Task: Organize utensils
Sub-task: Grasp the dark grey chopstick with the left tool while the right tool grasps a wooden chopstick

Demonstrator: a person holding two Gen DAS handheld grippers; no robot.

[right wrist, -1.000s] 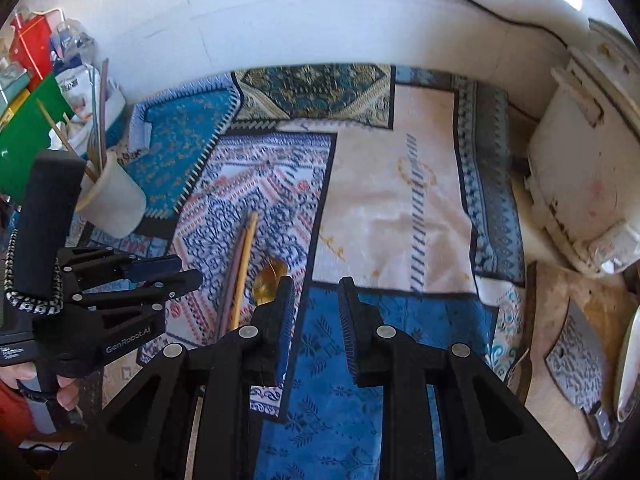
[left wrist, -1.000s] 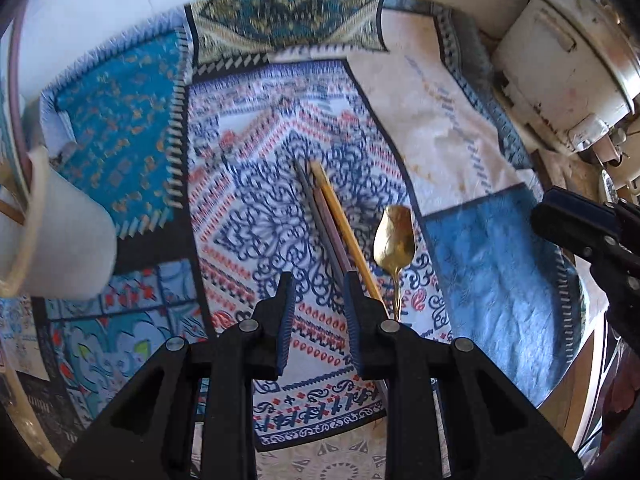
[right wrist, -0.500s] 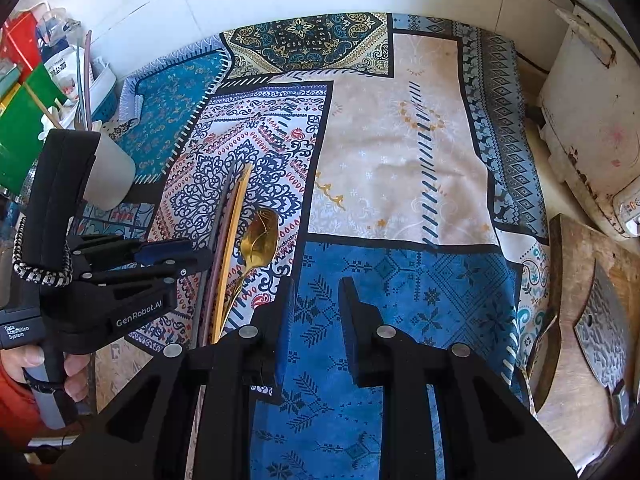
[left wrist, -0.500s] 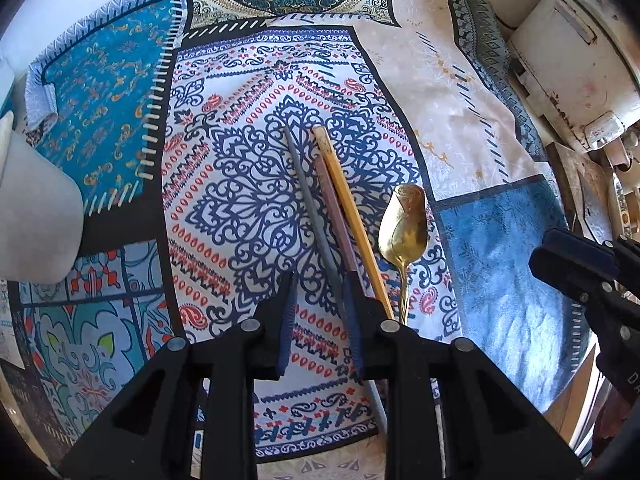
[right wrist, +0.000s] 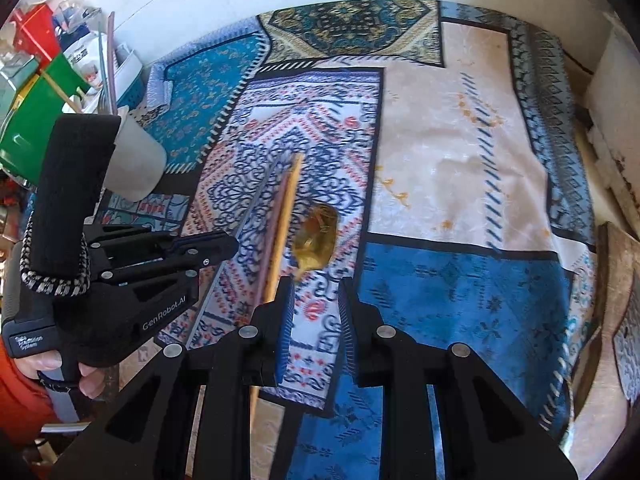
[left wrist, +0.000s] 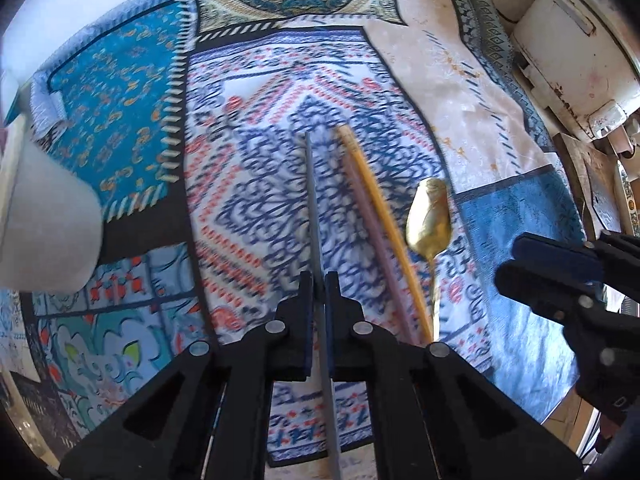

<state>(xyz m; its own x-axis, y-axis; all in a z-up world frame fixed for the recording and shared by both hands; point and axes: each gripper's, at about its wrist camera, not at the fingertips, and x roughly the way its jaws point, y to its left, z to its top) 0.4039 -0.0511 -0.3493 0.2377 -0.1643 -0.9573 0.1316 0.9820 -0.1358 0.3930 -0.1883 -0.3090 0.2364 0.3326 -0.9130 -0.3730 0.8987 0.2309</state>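
My left gripper (left wrist: 319,280) is shut on a thin grey chopstick (left wrist: 312,200), which runs out ahead between the pads, apart from the other two. A pink chopstick (left wrist: 370,236) and a yellow wooden chopstick (left wrist: 374,196) lie side by side on the patterned cloth (left wrist: 460,92). To their right lies a gold spoon (left wrist: 430,216), bowl pointing away. My right gripper (right wrist: 314,292) hangs open just short of the spoon's bowl (right wrist: 318,232), its pads pressing on nothing. The left gripper (right wrist: 228,246) also shows at the left of the right wrist view.
A white cup (right wrist: 136,164) holding a few sticks stands at the left on the cloth. Behind it are a green box (right wrist: 36,120) and clutter. A white appliance (left wrist: 572,40) sits at the right, and a wooden board (right wrist: 620,300) lies at the near right.
The left jaws have closed on the grey chopstick, which now stands apart from the pink and yellow ones. The right gripper has sunk and tipped down toward the spoon.
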